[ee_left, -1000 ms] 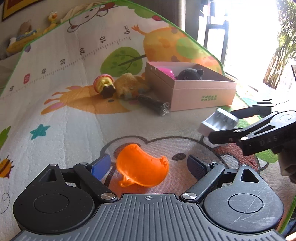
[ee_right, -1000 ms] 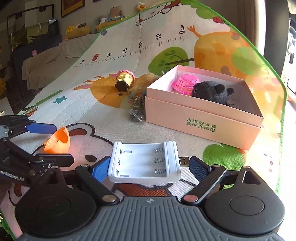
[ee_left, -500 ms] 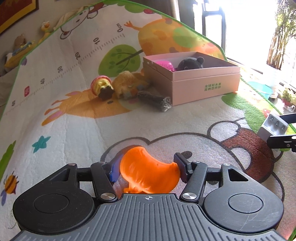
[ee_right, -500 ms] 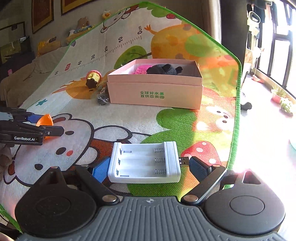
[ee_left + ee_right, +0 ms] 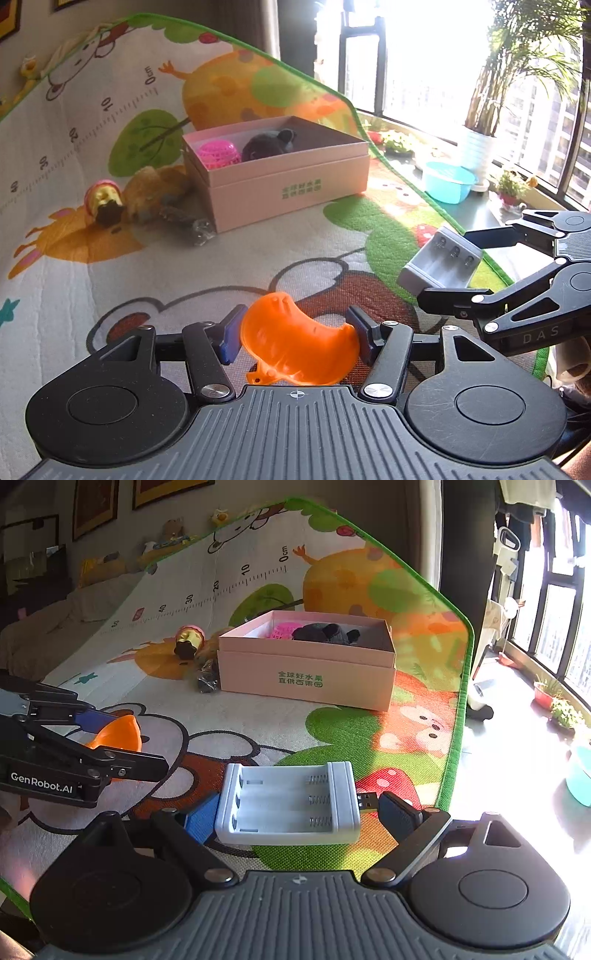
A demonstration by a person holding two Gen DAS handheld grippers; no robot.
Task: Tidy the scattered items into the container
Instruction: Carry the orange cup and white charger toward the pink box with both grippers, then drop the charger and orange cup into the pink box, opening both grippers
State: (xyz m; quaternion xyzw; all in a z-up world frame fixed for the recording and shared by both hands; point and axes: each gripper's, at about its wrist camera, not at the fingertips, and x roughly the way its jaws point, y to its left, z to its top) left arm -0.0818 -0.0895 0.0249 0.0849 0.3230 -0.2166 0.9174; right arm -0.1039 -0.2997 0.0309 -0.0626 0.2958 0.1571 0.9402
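Here, the pink box [image 5: 306, 675] already holds a pink ball [image 5: 218, 156] and a dark plush [image 5: 327, 633]. I grip an orange piece [image 5: 299, 341] in my left gripper [image 5: 295, 332] and a white battery holder [image 5: 288, 803] in my right gripper [image 5: 291, 812], both above the mat [image 5: 258, 716]. Left to tidy: these two, plus the toys [image 5: 105, 201] beside the box.

Glossy orange plastic scoop [image 5: 295, 341], matt white plastic battery charger [image 5: 288, 805], smooth pink cardboard box [image 5: 306, 675], woven-textured play mat [image 5: 110, 280]

Black linkage grippers with blue-padded jaws, silver pivot screws, ribbed grey housing, "GenRobot.AI" lettering.
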